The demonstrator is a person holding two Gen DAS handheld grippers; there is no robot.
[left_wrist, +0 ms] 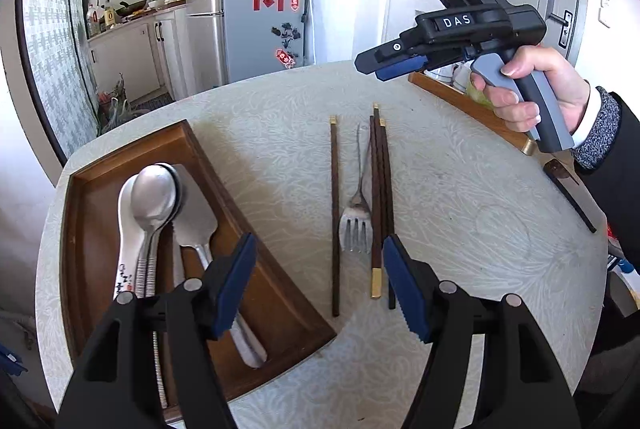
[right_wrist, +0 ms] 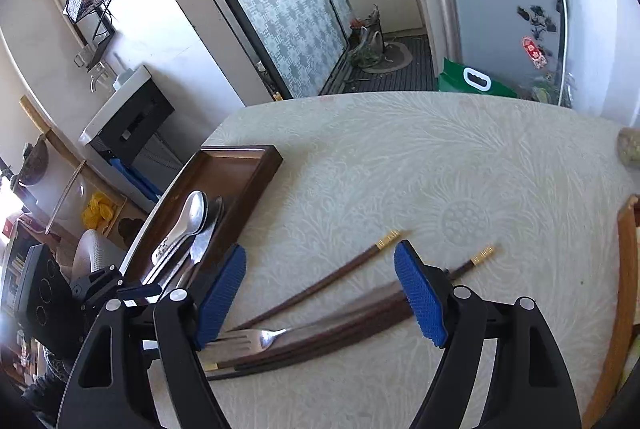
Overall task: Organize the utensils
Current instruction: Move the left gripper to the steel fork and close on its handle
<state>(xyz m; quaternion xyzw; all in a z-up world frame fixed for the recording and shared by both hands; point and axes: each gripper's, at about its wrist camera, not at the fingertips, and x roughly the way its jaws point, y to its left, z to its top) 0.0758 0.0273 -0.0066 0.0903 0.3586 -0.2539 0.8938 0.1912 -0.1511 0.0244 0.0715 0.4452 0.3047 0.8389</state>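
On bench beside tray [left_wrist: 120,157]: fork [left_wrist: 356,221], chopsticks [left_wrist: 380,197] loose. Left gripper [left_wrist: 320,285], right gripper [right_wrist: 320,293] both agape, empty. Advise seizing fork handle squarely, clear of chopsticks.

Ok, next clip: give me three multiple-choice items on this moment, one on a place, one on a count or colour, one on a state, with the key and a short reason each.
1. Where does the fork lie?
A. in the wooden tray
B. on the tablecloth among the chopsticks
C. between the right tongs

2. What colour are the pads of the tongs?
A. blue
B. red
C. white

3. How do the left tongs stand?
A. shut on a spoon
B. shut on a chopstick
C. open, holding nothing

Key: 1 B, the fork rests on the tablecloth beside the chopsticks, outside the wooden tray. 2 A, the pads show blue in both views. 3 C, the jaws stand apart with nothing pressed between them.
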